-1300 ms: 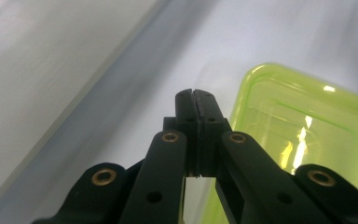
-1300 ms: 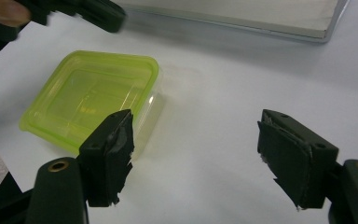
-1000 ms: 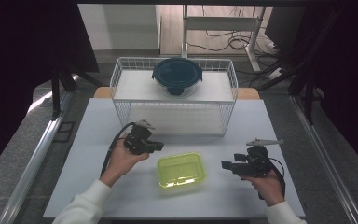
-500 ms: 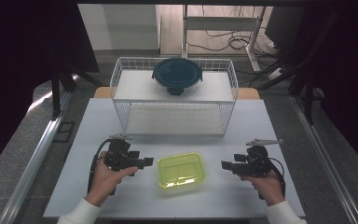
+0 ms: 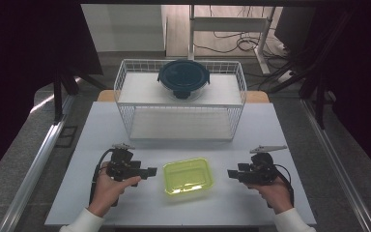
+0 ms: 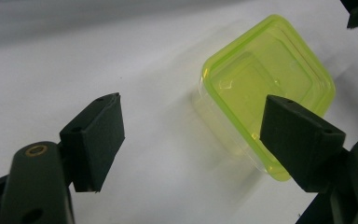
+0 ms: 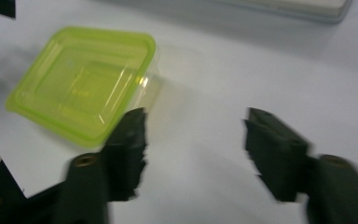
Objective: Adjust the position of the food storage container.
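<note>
The yellow-green container lies flat on the white tabletop between the 2 grippers, and neither one touches it.

The left gripper has just been spreading its jaws; in the left gripper view they stand wide, with bare tabletop between them and the container ahead and toward the right-hand jaw. The right gripper has just been drawing its jaws closer, yet a clear gap remains, with nothing pinched; in the right gripper view the container sits ahead of and beside the left-hand jaw.

The likely trouble is a shove instead of a grasp. The container looks thin and light, so 1 jaw meeting its wall before the other could skid it across the smooth tabletop toward the opposite gripper. Since it sits off-centre to both pairs of jaws, either gripper going straight in would probably catch a corner and spin it. A narrowed right pair may be too tight to straddle the rim and could ride over the top. Squeezing hard may buckle the soft wall.

The container is a translucent lime plastic box, shallow, roughly square with rounded corners, and its top face shows stepped ridges and a raised lip. Nothing can be seen inside.
</note>
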{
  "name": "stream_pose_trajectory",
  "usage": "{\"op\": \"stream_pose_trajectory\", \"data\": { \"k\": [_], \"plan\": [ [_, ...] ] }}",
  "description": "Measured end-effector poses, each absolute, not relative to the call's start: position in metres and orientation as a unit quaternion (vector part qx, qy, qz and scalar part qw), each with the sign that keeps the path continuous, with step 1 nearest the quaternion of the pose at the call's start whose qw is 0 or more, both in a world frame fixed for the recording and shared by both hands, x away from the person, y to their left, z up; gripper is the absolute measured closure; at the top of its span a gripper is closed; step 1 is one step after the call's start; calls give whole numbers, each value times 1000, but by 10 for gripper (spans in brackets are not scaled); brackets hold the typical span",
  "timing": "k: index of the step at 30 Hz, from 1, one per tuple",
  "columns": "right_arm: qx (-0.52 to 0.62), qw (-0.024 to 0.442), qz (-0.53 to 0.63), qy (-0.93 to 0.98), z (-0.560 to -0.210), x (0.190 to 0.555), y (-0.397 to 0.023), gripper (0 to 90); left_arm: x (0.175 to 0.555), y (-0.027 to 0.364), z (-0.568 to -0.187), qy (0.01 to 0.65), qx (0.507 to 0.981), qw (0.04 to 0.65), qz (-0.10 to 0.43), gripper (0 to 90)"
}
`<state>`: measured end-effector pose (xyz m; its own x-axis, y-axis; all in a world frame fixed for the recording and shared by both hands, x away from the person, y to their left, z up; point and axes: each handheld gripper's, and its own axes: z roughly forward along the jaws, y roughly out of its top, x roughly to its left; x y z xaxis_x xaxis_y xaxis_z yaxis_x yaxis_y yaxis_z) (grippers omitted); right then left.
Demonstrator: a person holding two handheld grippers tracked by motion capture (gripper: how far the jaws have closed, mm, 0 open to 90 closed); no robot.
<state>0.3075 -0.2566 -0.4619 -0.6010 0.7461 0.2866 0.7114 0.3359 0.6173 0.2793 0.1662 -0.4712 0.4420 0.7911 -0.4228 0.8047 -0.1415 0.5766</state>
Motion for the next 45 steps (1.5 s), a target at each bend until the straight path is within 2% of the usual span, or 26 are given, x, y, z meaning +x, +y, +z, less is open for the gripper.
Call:
{"op": "stream_pose_trajectory", "data": {
  "k": [5, 8, 22, 32, 45],
  "plan": [
    [427, 22, 332, 841, -467, 305, -247, 815, 279, 169, -470, 527, 754, 392, -8, 217],
    [399, 20, 304, 865, -473, 302, -233, 885, 278, 169, -469, 527, 753, 394, -7, 216],
    [360, 46, 264, 894, -488, 297, -188, 886, 279, 173, -469, 533, 749, 395, -4, 211],
    [347, 42, 263, 899, -489, 290, -170, 886, 277, 181, -468, 541, 742, 396, -4, 209],
    [354, 48, 272, 894, -492, 292, -169, 885, 277, 182, -469, 541, 743, 394, -5, 209]
  ]
}}
